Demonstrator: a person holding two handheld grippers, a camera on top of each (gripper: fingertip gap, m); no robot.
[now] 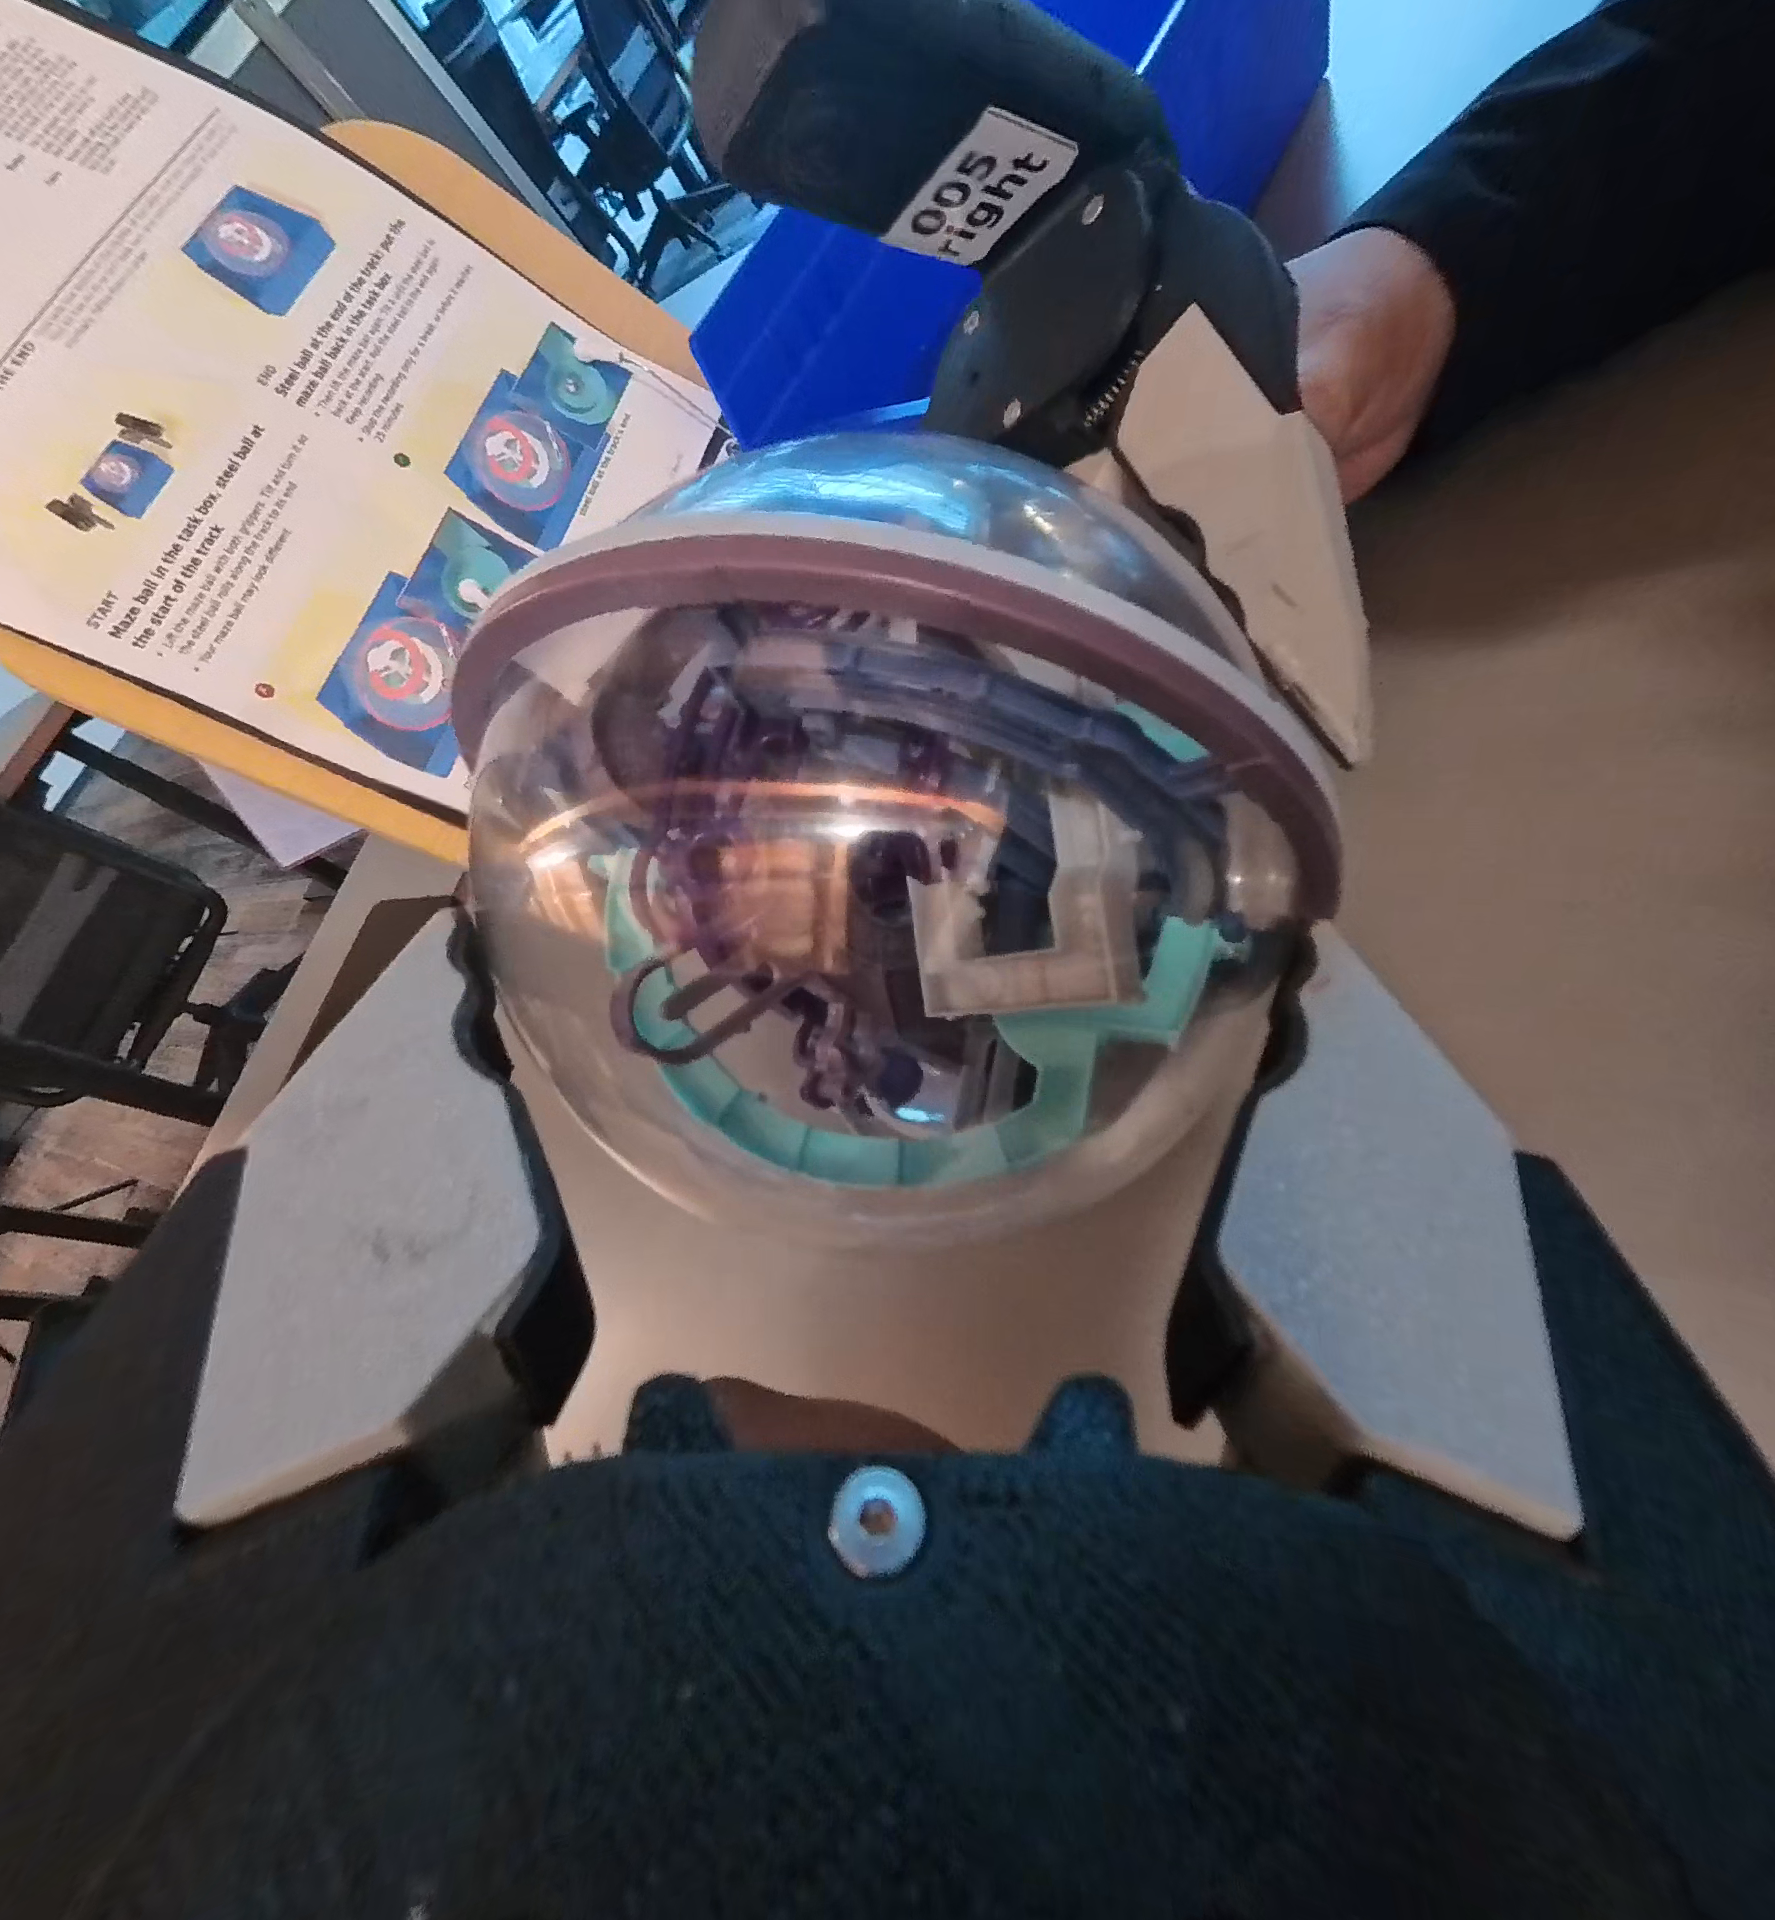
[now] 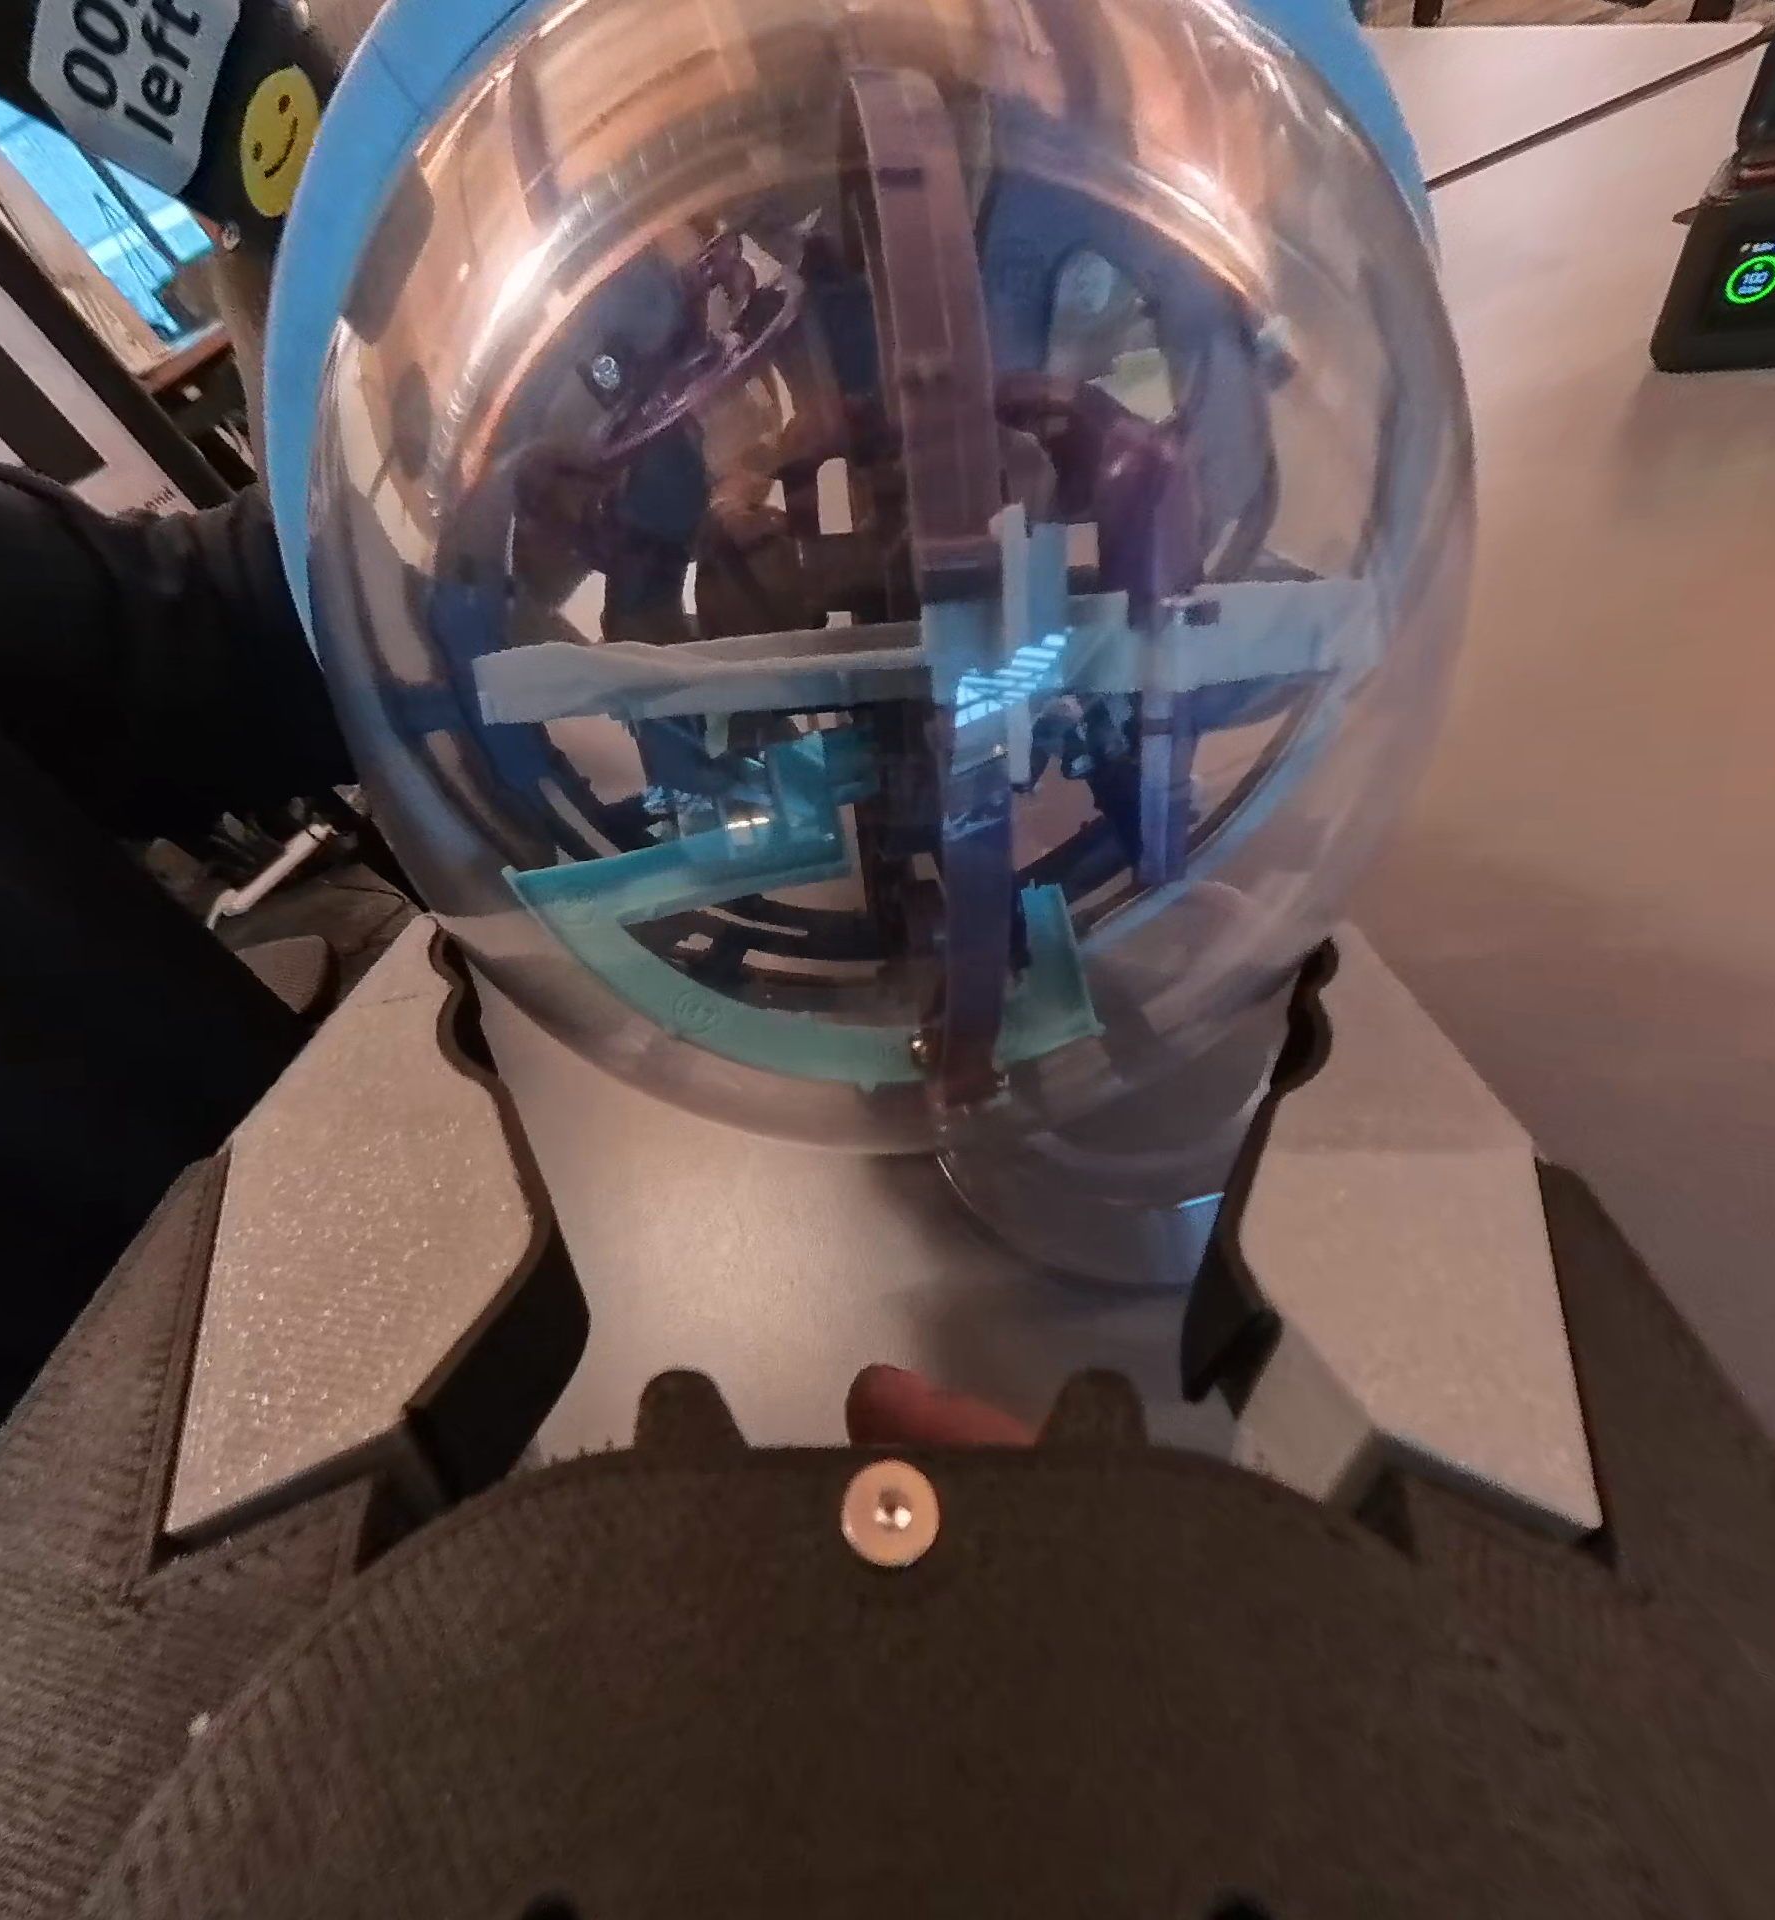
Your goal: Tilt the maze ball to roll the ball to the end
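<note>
Maze ball [image 1: 888, 831]: clear sphere, teal and purple tracks, held off the table [image 1: 1589, 831] between both claws. Left gripper [image 1: 883, 997]: clenched on it, 6 o'clock. Right gripper [image 2: 878, 997]: likewise. Small steel ball [image 2: 921, 1047]: on teal track, 6 o'clock.

the maze ball [image 1: 893, 831] is a clear plastic sphere with an equator band that reads purple-grey in the left wrist view and blue in the right wrist view [image 2: 862, 582]. inside run teal, purple, dark blue and pale grey track pieces. a small steel ball [image 2: 921, 1047] sits low on the curved teal track. the sphere is held up off the table, its band tilted.
</note>
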